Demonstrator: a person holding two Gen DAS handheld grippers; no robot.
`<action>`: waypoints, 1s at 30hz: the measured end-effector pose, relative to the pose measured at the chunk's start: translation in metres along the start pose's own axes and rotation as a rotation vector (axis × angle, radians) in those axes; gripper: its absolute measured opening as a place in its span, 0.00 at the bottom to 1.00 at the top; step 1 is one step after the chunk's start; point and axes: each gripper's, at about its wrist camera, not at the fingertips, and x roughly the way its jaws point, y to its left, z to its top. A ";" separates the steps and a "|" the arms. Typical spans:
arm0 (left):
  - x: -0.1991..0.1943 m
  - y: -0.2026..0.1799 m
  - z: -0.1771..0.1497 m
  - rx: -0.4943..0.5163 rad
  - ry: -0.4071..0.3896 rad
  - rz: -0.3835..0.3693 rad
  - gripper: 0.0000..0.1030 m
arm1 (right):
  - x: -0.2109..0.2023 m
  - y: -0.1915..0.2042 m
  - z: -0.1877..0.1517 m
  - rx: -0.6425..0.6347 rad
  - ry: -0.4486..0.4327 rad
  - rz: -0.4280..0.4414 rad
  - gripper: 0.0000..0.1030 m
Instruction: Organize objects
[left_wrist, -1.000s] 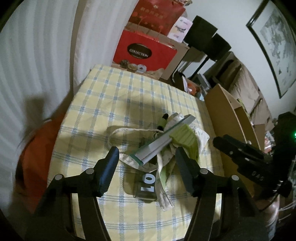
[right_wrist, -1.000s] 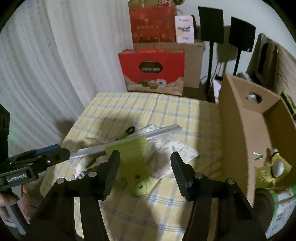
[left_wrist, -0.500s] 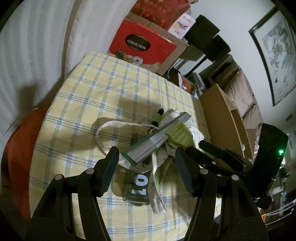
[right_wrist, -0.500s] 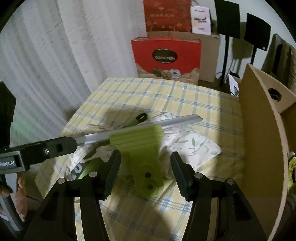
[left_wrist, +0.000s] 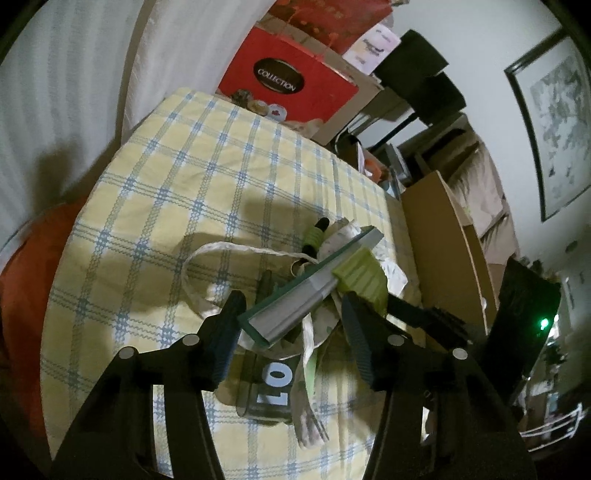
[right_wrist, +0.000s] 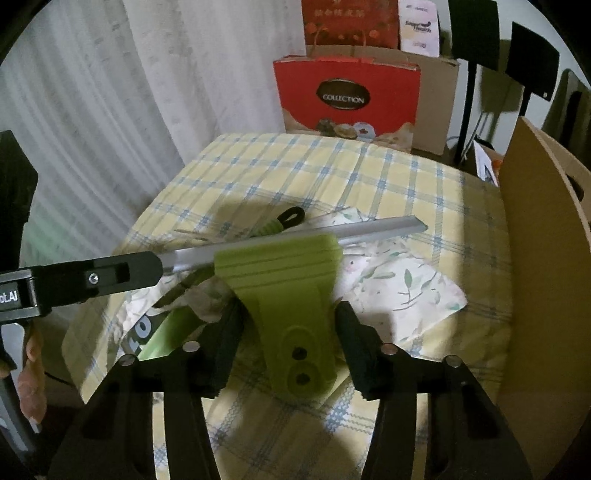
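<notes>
One squeegee (right_wrist: 280, 273) is in play: a single silver blade rail with a lime-green handle. It lies over one floral cloth bag (right_wrist: 399, 280), which rests on the yellow-and-blue checked tabletop (left_wrist: 192, 177). One green-and-black tool handle (right_wrist: 284, 219) pokes out from behind the rail. One dark packet printed "LO" (left_wrist: 271, 380) lies partly under the cloth.

Two hand-held grippers are in view. The left hand-held gripper (left_wrist: 290, 330) has its fingers spread to either side of the near end of the rail; whether they press on it cannot be told from either view. The right hand-held gripper (right_wrist: 286, 338) has its fingers set wide, one on each side of the green handle, with visible gaps, so it is open around the handle and not clamping it.

The left wrist view shows the rail's green-edged near end, the bag's looped strap (left_wrist: 207, 254) and the printed packet. The right wrist view shows the handle's two screw holes, the rail's far tip and the leaf print on the cloth. Both show one red "COLLECTION" box (right_wrist: 347, 96) beyond the tabletop and a tall cardboard box wall (right_wrist: 546, 258) at the right.

The squeegee's long axis runs left to right across the right wrist view, rising slightly toward the right tip. The handle points toward the right hand-held gripper.
</notes>
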 end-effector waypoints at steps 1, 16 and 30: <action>0.000 0.001 0.001 -0.006 0.000 -0.004 0.48 | 0.001 0.000 0.000 -0.004 0.003 0.001 0.45; -0.002 0.002 0.008 0.008 -0.019 0.023 0.36 | -0.006 0.004 0.001 -0.046 -0.038 -0.027 0.38; -0.034 -0.032 0.017 0.081 -0.094 -0.022 0.34 | -0.050 0.011 0.018 -0.086 -0.151 -0.089 0.38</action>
